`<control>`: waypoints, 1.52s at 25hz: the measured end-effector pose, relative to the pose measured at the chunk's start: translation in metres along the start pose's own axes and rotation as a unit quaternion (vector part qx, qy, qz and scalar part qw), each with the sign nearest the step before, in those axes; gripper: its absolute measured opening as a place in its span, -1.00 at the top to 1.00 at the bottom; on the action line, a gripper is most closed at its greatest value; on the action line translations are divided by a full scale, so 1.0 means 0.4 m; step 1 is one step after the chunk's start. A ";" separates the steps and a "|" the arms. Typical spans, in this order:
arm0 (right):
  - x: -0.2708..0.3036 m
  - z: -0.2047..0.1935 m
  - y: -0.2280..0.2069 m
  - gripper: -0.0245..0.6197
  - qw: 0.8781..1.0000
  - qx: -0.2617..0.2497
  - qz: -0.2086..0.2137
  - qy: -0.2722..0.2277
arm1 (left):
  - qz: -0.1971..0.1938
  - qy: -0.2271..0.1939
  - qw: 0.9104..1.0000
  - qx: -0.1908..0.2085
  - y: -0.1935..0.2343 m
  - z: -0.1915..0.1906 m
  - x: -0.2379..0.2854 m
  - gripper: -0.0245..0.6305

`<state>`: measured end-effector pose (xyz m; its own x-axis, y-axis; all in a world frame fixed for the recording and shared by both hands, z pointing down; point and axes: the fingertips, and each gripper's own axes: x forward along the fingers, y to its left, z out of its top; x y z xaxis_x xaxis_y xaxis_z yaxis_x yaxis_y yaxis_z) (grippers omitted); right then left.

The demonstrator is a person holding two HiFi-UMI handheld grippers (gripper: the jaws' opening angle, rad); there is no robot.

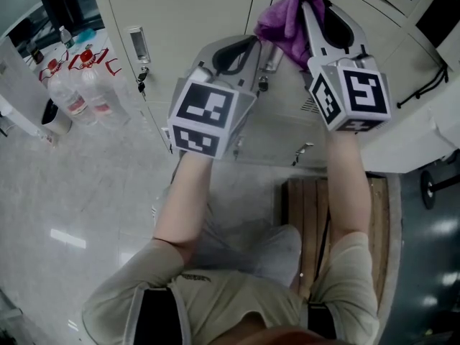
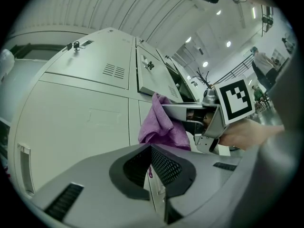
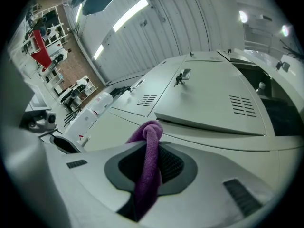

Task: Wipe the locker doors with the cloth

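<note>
Clamping the purple cloth (image 1: 284,21) between its jaws, the right gripper (image 1: 307,13) holds it up at the locker doors (image 1: 194,20) in the upper middle of the head view — fabric bunched past the tips. The left gripper (image 1: 253,49) sits just beside it, jaws together on nothing.

Bright ceiling lights (image 2: 205,64) glare overhead; both gripper views bulge, edges vignetted black.

Purple cloth (image 1: 287,21), off-white locker doors (image 1: 187,20), black-and-white square-patterned marker cubes (image 1: 203,117), brown wooden slats (image 1: 309,207).
</note>
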<state>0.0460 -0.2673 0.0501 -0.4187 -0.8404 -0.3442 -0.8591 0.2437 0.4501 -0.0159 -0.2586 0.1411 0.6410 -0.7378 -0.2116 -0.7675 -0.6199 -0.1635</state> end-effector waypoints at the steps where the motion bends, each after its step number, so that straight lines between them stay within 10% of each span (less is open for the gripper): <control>1: 0.006 -0.005 -0.001 0.77 1.000 -0.001 -0.001 0.001 | 0.000 0.000 1.000 -0.001 0.002 -0.001 0.002 0.92; 38: -0.082 -0.095 -0.200 0.76 0.995 -0.035 -0.085 0.030 | -0.059 0.010 0.998 0.000 -0.143 -0.037 0.107 0.92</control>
<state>0.1396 -0.2776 0.0566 -0.2492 -0.8948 -0.3705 -0.8920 0.0631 0.4476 0.0556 -0.2587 0.1557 0.7271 -0.6645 -0.1723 -0.6865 -0.7029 -0.1860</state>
